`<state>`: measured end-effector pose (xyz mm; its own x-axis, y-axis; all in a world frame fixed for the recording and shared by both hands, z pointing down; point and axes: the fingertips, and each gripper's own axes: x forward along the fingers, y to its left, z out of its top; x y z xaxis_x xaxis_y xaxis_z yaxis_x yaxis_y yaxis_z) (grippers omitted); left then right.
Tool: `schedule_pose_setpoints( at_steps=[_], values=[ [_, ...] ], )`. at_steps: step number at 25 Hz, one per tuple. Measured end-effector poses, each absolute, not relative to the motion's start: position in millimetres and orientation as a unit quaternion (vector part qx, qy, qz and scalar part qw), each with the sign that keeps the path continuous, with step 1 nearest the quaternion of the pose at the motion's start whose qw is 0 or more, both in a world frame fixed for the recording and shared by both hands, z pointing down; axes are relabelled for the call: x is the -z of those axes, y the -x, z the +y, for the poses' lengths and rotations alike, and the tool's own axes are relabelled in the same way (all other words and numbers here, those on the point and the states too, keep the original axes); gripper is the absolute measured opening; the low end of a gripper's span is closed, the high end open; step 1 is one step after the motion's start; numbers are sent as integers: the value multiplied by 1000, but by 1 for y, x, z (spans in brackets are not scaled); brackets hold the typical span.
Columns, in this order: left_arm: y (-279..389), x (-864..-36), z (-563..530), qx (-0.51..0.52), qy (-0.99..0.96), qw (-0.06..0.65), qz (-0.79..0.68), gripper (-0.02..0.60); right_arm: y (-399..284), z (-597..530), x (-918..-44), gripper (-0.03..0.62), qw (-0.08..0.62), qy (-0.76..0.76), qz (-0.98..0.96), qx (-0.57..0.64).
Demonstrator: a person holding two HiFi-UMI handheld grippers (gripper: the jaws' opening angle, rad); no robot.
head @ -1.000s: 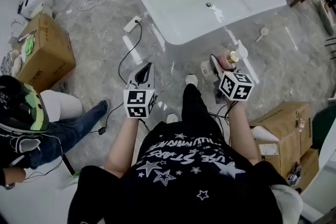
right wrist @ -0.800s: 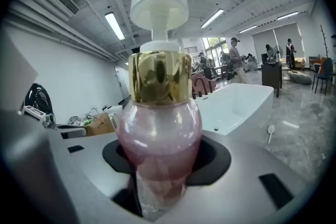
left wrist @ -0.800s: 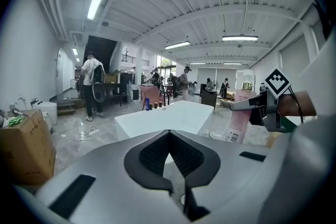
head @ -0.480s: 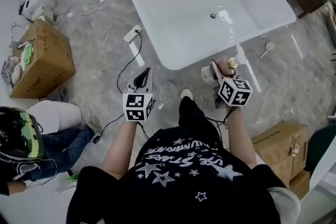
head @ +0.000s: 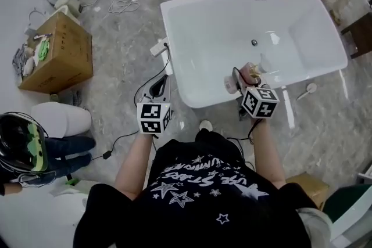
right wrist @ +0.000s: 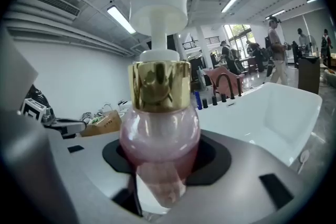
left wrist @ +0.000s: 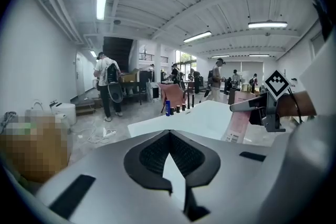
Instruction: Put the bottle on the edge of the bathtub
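Head view: your right gripper [head: 246, 81] carries the bottle [head: 251, 72] upright over the near rim of the bathtub [head: 174, 55], probably so it lands standing. The left gripper [head: 158, 85] hangs beside the tub, over the floor, likely just kept clear. Your shirt print is upside down and unreadable.

Left gripper view: jaws together, nothing between them. The pink bottle shows at right with a white label [left wrist: 234, 136]; its print is too small to read.

Right gripper view: jaws clamp the bottle's pink body; gold collar, white pump. No brand visible.
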<state>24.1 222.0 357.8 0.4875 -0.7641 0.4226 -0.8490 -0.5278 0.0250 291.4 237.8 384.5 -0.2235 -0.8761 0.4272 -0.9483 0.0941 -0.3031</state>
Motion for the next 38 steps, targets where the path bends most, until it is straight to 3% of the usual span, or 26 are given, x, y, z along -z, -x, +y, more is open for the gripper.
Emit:
schedule_pose_setpoints(
  at_steps=[14,38],
  values=[
    [2,-404,145,-197,-824,152,-509,14,-264,134,-427,223,97,-576,-759,-286],
    [30,-526,-171,-233,-873,166,-395,14,-182,-189,-521,222,129,-624,-717,-280]
  ],
)
